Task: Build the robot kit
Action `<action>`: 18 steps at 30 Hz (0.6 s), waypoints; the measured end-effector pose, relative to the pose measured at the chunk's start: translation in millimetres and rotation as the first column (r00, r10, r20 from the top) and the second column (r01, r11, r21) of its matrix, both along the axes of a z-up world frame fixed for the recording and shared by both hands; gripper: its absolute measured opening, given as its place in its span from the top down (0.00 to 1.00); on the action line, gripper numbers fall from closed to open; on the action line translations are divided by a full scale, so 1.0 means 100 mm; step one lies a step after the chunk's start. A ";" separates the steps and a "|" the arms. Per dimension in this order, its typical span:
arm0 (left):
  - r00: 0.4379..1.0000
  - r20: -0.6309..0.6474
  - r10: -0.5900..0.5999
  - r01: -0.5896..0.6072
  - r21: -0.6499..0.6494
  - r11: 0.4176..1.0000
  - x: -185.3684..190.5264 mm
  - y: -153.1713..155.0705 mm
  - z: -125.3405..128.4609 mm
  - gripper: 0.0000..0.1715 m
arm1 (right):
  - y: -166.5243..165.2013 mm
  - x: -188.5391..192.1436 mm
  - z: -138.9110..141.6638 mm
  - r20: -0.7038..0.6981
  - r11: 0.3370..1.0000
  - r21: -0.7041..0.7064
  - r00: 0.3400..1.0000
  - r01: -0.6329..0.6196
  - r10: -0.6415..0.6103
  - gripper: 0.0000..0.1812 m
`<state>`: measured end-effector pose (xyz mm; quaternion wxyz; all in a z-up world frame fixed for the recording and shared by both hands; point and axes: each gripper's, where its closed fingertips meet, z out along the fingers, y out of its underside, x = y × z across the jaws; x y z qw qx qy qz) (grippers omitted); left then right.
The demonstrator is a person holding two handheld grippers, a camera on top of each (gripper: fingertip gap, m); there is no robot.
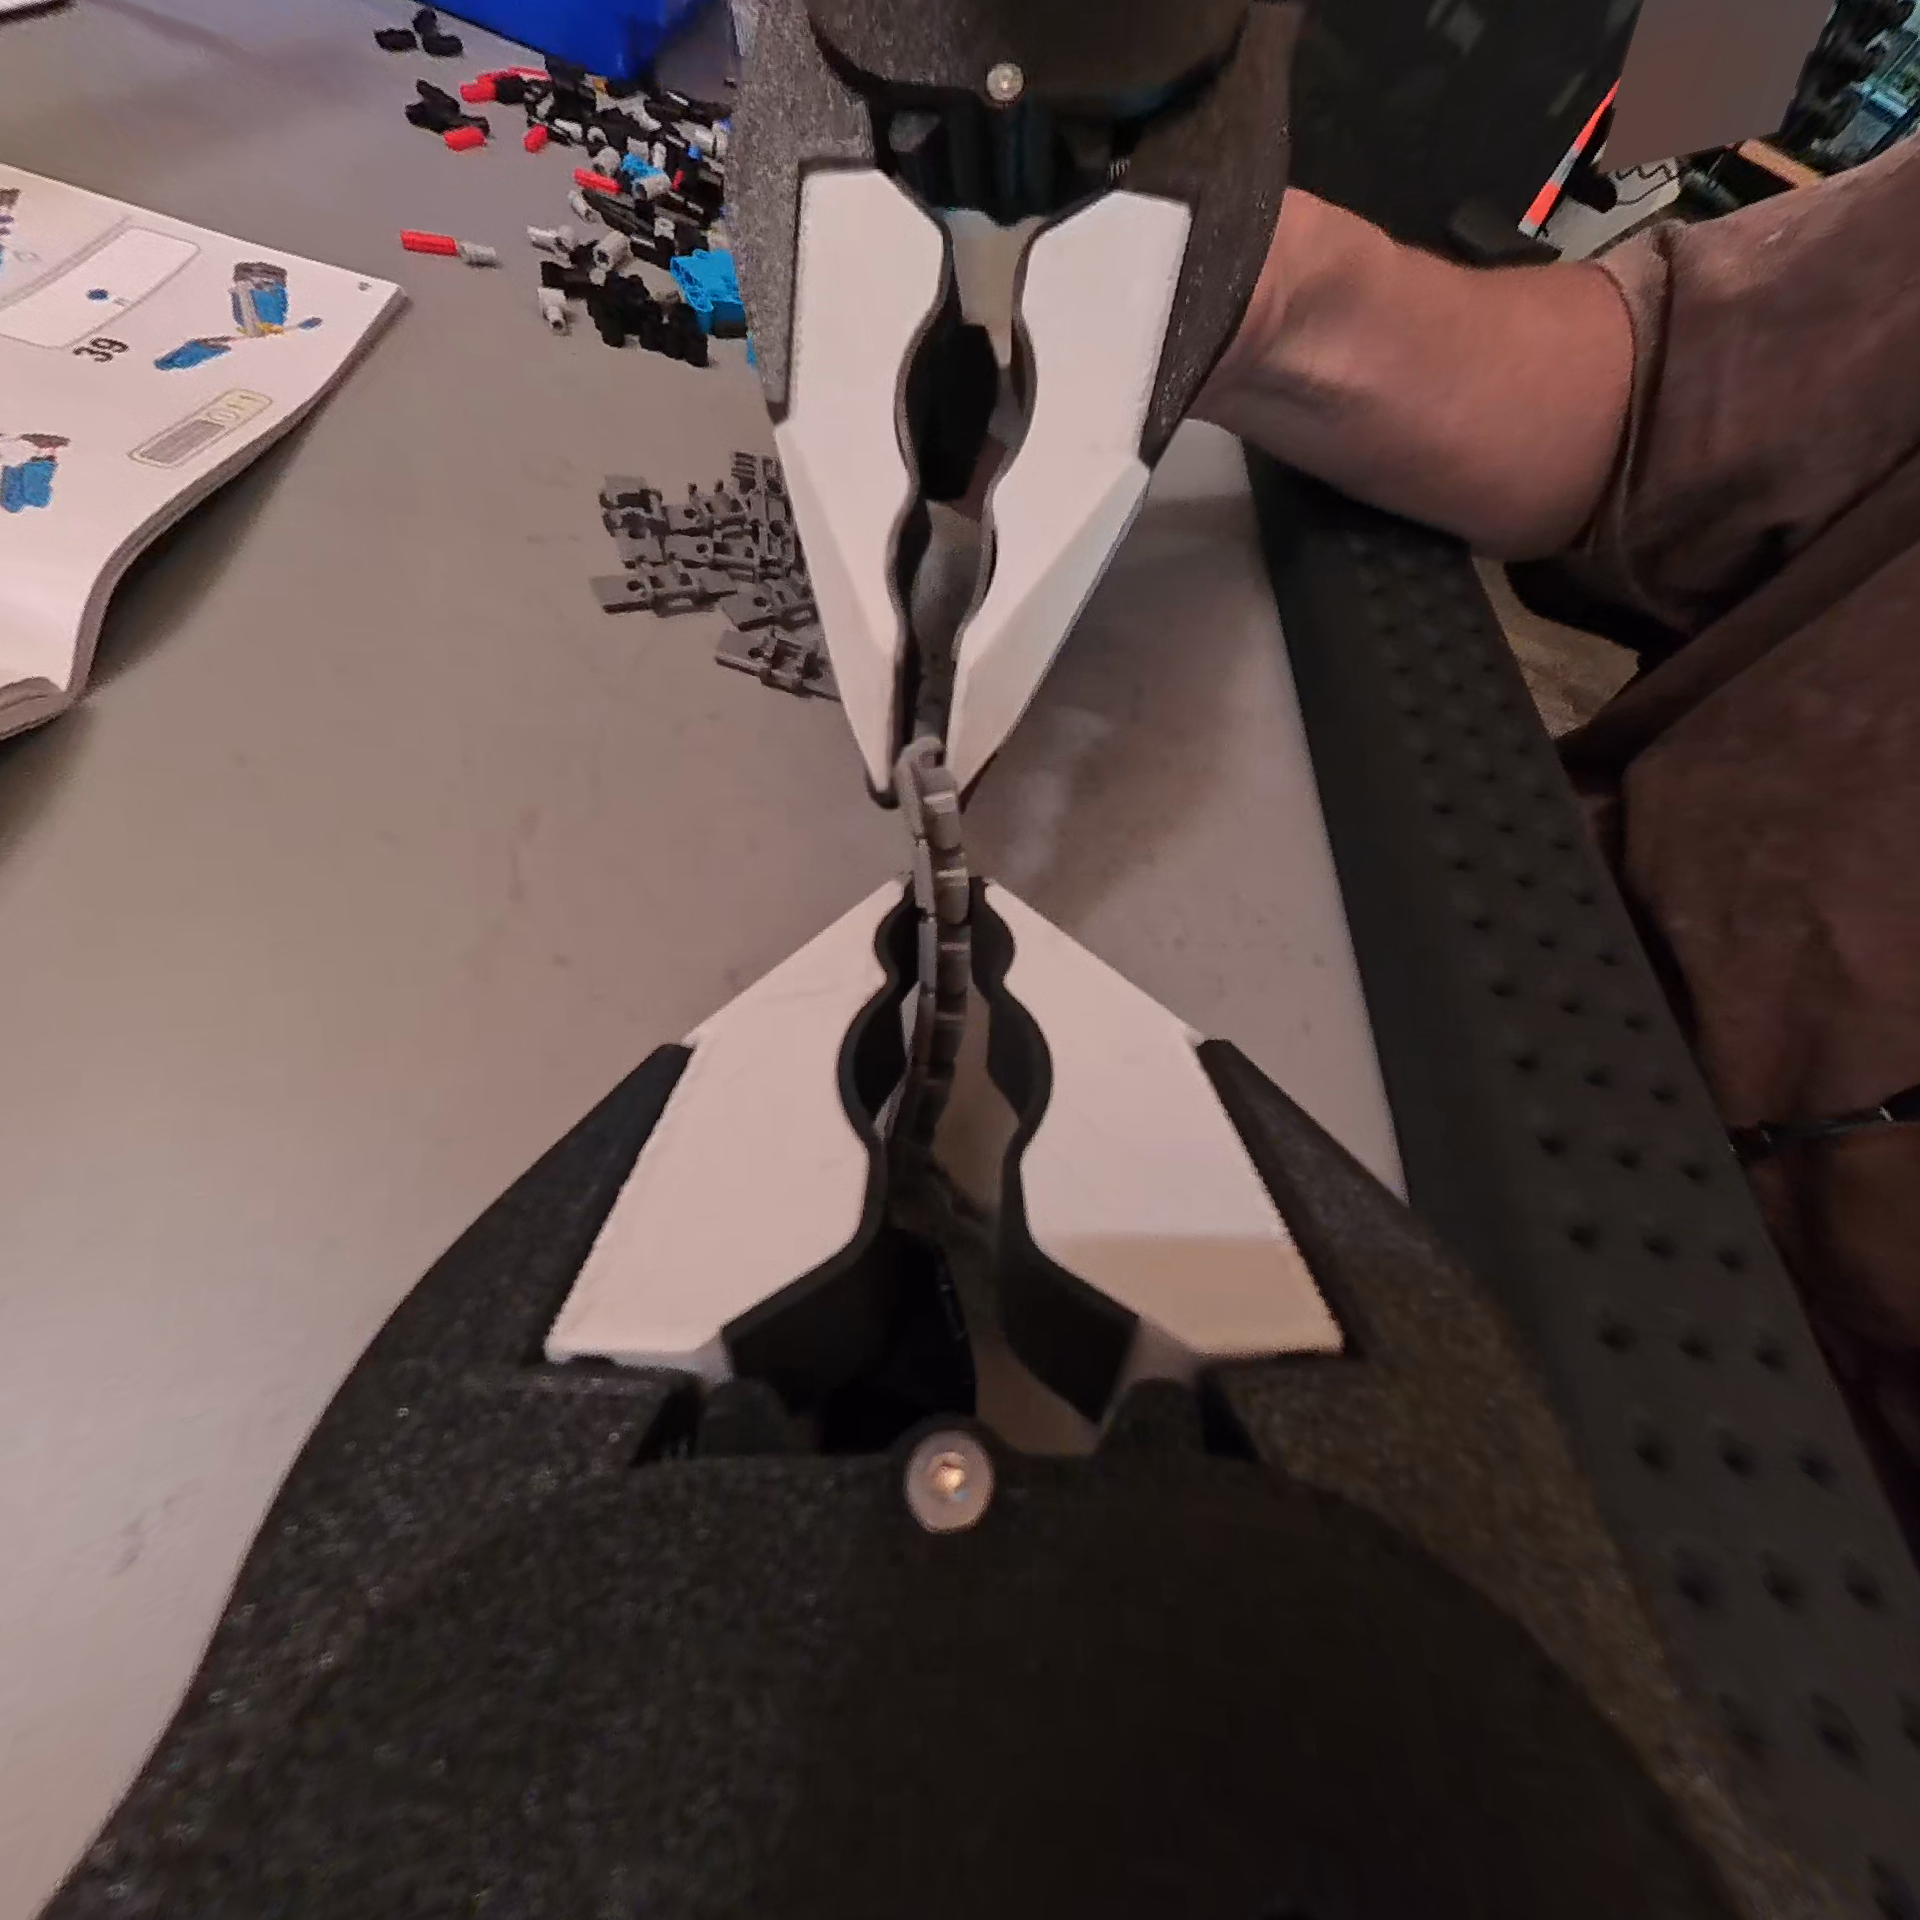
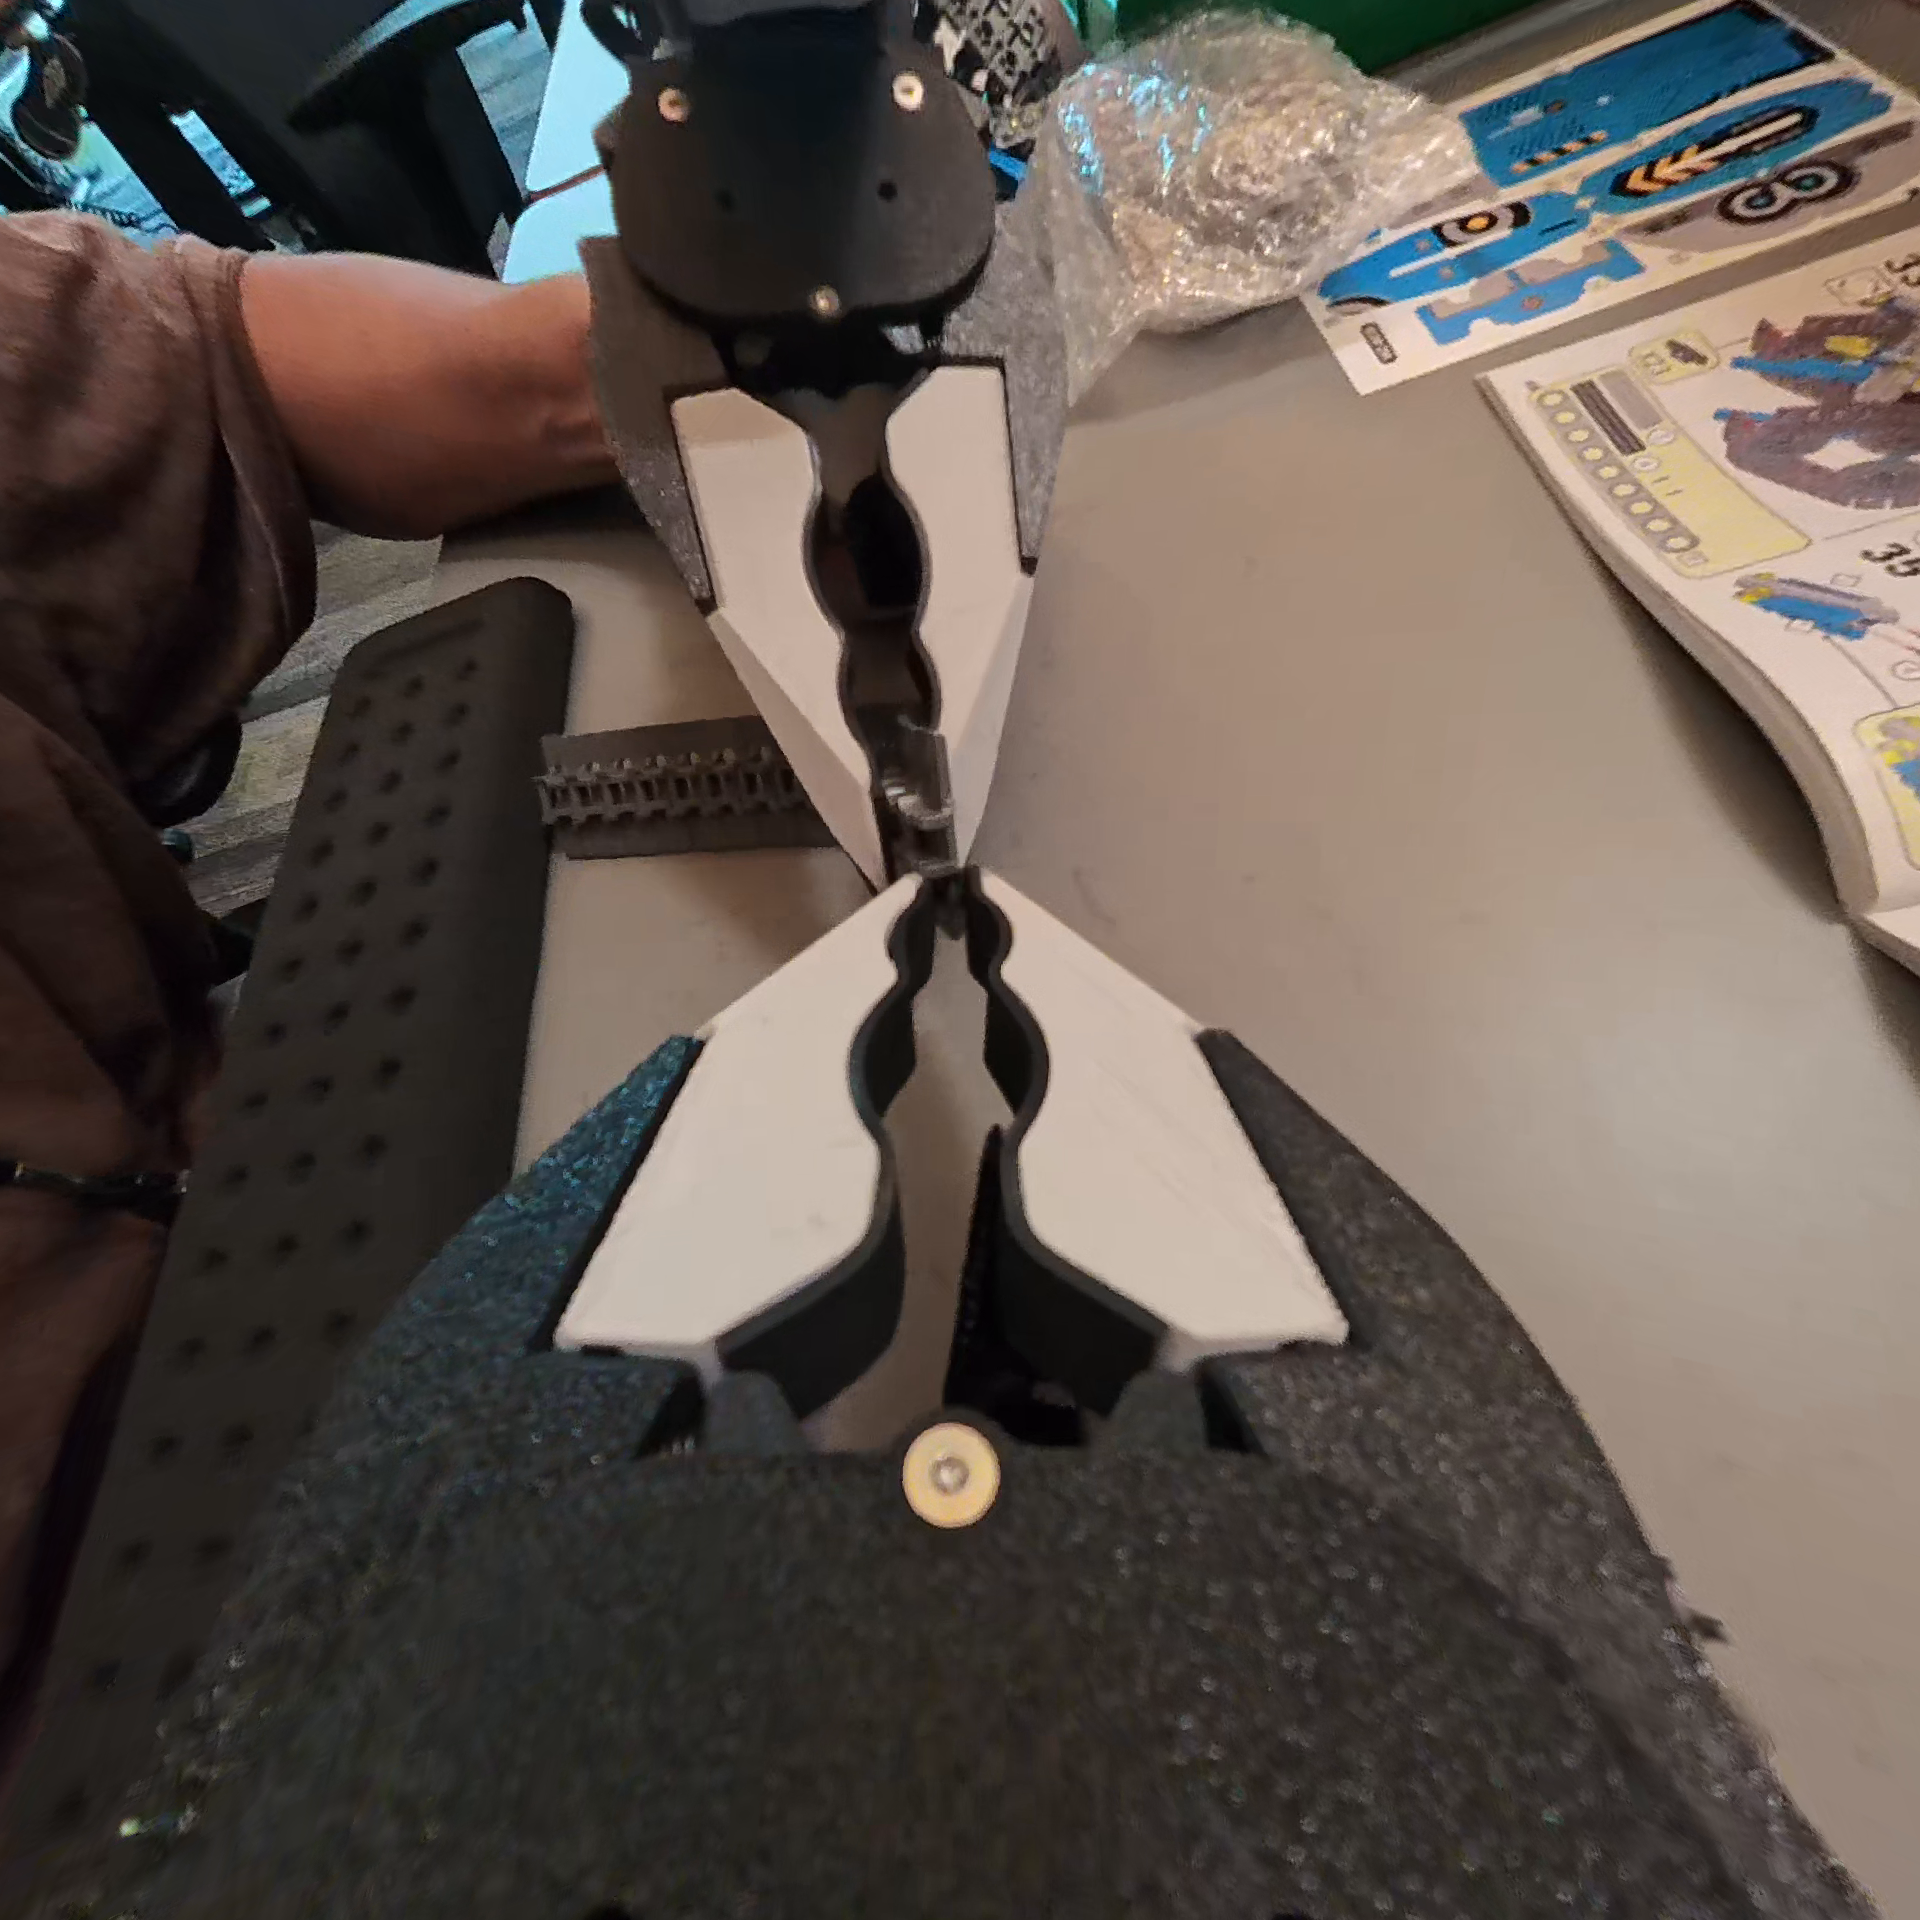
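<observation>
the left gripper [image 1: 940, 894] is clenched on a strip of grey track links [image 1: 938, 935] that runs back between its white fingers [image 1: 769, 1122]. the right gripper [image 2: 940, 883] faces it tip to tip, pinched on the strip's far end, so the strip hangs between the two above the grey table [image 1: 416, 935]. a pile of loose grey links [image 1: 717, 561] lies just beyond, small black, red and blue pieces [image 1: 613, 208] farther off, an open instruction booklet [image 1: 135, 416] at the left, and a black perforated pad [image 1: 1558, 935] along the table's edge.
</observation>
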<state>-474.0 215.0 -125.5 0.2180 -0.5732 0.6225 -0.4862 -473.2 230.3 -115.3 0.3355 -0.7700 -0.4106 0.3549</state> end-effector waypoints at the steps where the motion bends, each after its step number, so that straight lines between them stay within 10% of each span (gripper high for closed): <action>1: 1.000 -0.008 -0.001 0.001 0.004 1.000 0.00 0.00 -0.01 0.96 | -0.01 0.00 -0.02 0.004 1.000 -0.006 1.000 -0.002 0.002 0.97; 18: 0.999 -0.003 -0.046 0.046 0.041 0.998 -0.03 -0.08 -0.02 0.96 | -0.11 -0.10 -0.02 -0.092 0.990 -0.110 0.993 -0.089 0.079 0.95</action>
